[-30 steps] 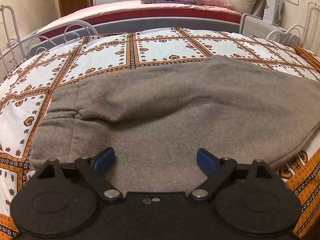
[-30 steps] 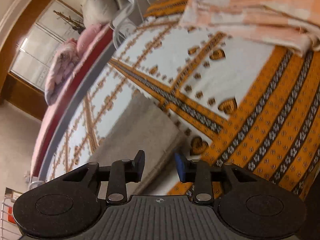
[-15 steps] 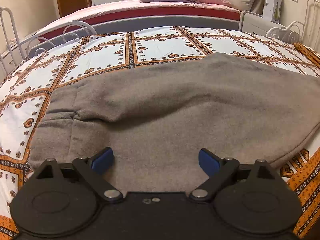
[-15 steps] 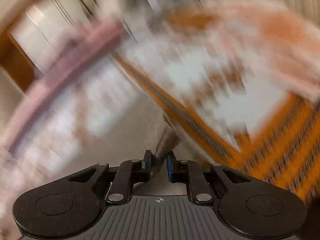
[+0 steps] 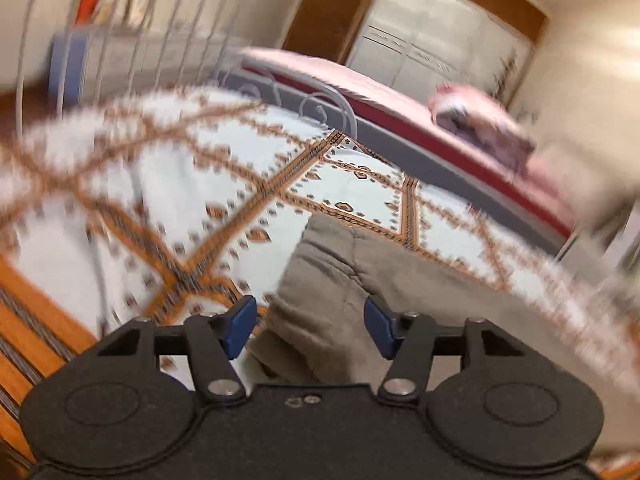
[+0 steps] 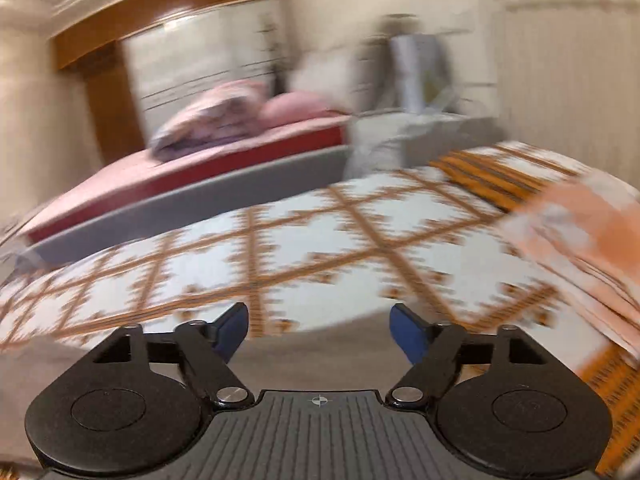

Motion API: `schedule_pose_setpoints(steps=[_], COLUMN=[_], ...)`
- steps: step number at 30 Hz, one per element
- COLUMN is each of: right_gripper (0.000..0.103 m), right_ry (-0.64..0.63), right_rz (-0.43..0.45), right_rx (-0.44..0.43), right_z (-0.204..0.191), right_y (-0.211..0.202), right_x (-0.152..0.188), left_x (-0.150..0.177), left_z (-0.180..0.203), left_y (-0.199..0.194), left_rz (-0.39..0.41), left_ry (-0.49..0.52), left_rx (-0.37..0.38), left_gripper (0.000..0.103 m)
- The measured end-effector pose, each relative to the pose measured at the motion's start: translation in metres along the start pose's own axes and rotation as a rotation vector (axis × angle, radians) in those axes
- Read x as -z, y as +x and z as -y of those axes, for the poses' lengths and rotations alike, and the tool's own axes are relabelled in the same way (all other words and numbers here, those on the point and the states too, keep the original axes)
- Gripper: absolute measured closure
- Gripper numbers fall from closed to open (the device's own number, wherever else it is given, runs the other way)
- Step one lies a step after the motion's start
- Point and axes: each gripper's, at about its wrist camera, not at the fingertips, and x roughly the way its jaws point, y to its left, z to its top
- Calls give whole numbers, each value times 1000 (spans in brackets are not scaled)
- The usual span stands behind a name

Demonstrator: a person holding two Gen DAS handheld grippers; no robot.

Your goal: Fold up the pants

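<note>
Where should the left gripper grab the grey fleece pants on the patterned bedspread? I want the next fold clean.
Probably the ribbed end of the grey fleece pants, coming in low from its open left edge. That end lies flat and doubled, just ahead of the open left gripper.

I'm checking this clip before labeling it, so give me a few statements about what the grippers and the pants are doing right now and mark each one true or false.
1. The left gripper is open. True.
2. The right gripper is shut on the pants. False: its jaws stand wide apart and hold nothing.
3. The gray pants lie on the patterned bedspread. True.
4. The bedspread is plain blue. False: it is white with orange bands.
5. A folded orange and white cloth shows at the right edge of the right wrist view. True.
6. The left gripper is clamped on the pants. False: the pants lie ahead between its open jaws, with no grip visible.
</note>
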Motion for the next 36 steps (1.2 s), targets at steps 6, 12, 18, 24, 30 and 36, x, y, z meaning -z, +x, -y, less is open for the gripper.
schedule_pose_setpoints(steps=[6, 12, 18, 24, 30, 36], right_gripper=[25, 25, 25, 25, 25, 25], right_ry=[0, -30, 2, 20, -51, -169], right_rz=[-68, -99, -121, -146, -150, -217], right_rx=[-78, -79, -46, -24, -103, -187], right_z=[-46, -62, -49, -41, -73, -122], right_y=[41, 54, 53, 55, 67, 98], right_x=[4, 8, 11, 12, 11, 19], left_x=[0, -1, 10, -2, -33, -11], left_z=[-3, -2, 4, -4, 73, 96], left_y=[12, 26, 25, -2, 33, 121], left_rz=[-46, -52, -71, 90, 16, -223], left_ry=[-46, -9, 81, -9, 172, 322], left_rx=[27, 40, -79, -73, 78, -30], left_gripper=[66, 91, 99, 83, 82, 83])
